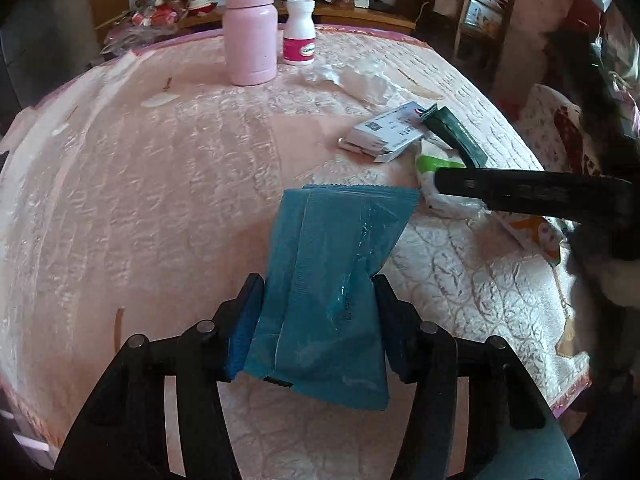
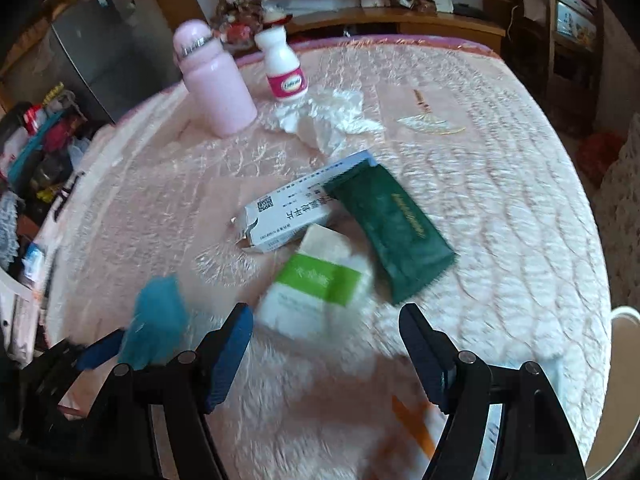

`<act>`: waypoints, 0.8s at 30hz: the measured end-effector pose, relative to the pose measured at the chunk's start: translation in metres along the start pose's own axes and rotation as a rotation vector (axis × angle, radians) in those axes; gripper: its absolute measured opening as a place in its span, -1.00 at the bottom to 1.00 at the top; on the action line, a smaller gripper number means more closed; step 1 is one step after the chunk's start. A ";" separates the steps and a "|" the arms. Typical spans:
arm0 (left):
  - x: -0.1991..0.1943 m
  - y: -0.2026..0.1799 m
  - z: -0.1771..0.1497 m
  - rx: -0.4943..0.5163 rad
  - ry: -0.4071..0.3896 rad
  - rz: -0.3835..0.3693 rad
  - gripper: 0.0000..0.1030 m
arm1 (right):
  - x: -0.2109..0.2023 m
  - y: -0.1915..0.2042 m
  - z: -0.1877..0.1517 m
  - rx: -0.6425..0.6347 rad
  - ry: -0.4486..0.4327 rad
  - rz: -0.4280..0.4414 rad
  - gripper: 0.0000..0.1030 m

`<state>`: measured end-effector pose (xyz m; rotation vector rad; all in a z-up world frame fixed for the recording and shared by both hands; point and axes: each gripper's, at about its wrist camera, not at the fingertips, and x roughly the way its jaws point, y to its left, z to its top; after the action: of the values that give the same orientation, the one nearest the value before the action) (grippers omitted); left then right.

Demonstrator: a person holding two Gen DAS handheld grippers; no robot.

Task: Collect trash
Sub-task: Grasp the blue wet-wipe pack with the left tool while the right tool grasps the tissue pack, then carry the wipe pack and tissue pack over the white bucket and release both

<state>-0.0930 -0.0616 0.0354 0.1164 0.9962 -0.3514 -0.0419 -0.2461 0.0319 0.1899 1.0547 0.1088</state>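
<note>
My left gripper [image 1: 318,316] is shut on a teal wrapper [image 1: 340,264], its blue pads pressing on both sides of it above the pink quilted table [image 1: 140,200]. The right wrist view shows that wrapper [image 2: 156,320] at the lower left. My right gripper [image 2: 326,316] is open, with a white and green tissue pack [image 2: 320,288] lying just ahead of its fingertips, untouched. Beyond the pack lie a white medicine box [image 2: 288,212], a dark green sachet [image 2: 400,236] and crumpled clear plastic [image 2: 328,116]. An orange wrapper [image 2: 412,424] lies under the right gripper.
A pink bottle [image 1: 250,28] and a white pill bottle [image 1: 299,36] stand upright at the table's far side. A white container rim [image 2: 624,320] shows beyond the table's right edge. Cluttered shelves and a wooden chair [image 1: 476,16] surround the table.
</note>
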 end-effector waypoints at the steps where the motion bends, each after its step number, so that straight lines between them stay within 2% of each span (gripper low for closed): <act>1: -0.001 0.001 -0.001 -0.009 -0.002 -0.004 0.03 | 0.007 0.004 0.003 -0.007 0.010 -0.018 0.42; 4: -0.003 0.003 -0.002 -0.038 -0.012 -0.015 0.03 | 0.027 0.009 0.007 0.002 0.023 -0.051 0.42; 7: 0.000 0.004 -0.002 -0.042 -0.012 -0.020 0.03 | 0.029 0.010 0.004 0.003 -0.022 -0.060 0.42; 9: -0.002 0.003 -0.004 -0.036 -0.018 -0.019 0.03 | 0.028 0.014 0.002 -0.022 -0.039 -0.084 0.13; 10: -0.003 0.003 -0.004 -0.041 -0.020 -0.025 0.03 | 0.026 0.014 -0.001 -0.033 -0.043 -0.077 0.12; 12: -0.004 0.004 -0.005 -0.059 -0.022 -0.038 0.03 | 0.018 0.012 -0.006 -0.035 -0.053 -0.048 -0.05; 18: -0.016 0.000 -0.004 -0.085 -0.046 -0.062 0.03 | -0.038 0.007 -0.030 -0.058 -0.137 0.060 -0.07; 24: -0.029 -0.027 -0.001 -0.056 -0.070 -0.096 0.03 | -0.087 -0.012 -0.064 -0.050 -0.200 0.101 -0.07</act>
<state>-0.1176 -0.0796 0.0608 0.0055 0.9435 -0.4129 -0.1399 -0.2672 0.0727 0.2046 0.8424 0.2036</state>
